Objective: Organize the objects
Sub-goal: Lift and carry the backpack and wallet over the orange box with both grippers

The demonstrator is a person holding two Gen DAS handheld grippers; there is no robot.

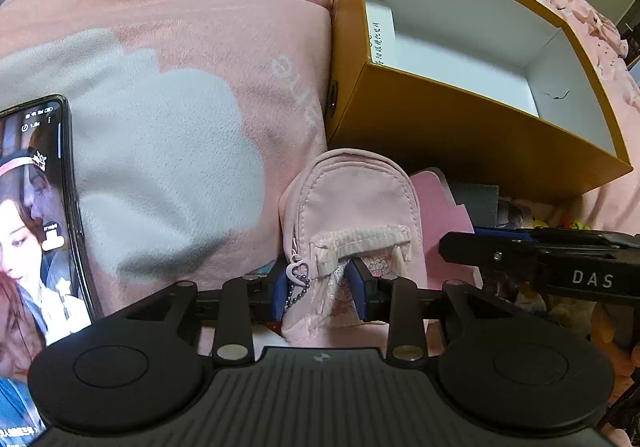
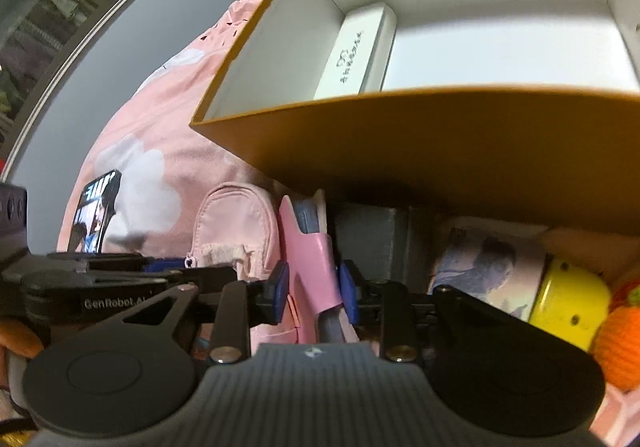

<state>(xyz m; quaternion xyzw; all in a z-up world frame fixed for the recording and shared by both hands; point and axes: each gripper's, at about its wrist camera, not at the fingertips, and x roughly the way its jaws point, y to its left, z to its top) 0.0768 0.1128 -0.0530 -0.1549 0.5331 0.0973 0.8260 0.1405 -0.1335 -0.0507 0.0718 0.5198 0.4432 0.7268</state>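
Note:
My left gripper (image 1: 320, 289) is shut on a small pink backpack pouch (image 1: 352, 207), its blue pads pinching the lower pocket beside a heart charm (image 1: 298, 271). The pouch also shows in the right wrist view (image 2: 236, 223). My right gripper (image 2: 313, 293) is shut on a pink card holder (image 2: 312, 259) with a grey card in it, standing upright next to the pouch. An open orange box (image 1: 452, 127) with a white inside stands just beyond both; it also shows in the right wrist view (image 2: 440, 135). A white slim box (image 2: 360, 51) lies inside it.
A lit phone (image 1: 36, 227) lies on the pink bedspread (image 1: 180, 47) at the left. A dark grey block (image 2: 372, 243), a photo card (image 2: 488, 267), a yellow round case (image 2: 568, 291) and an orange knitted toy (image 2: 620, 343) sit under the box's near wall at the right.

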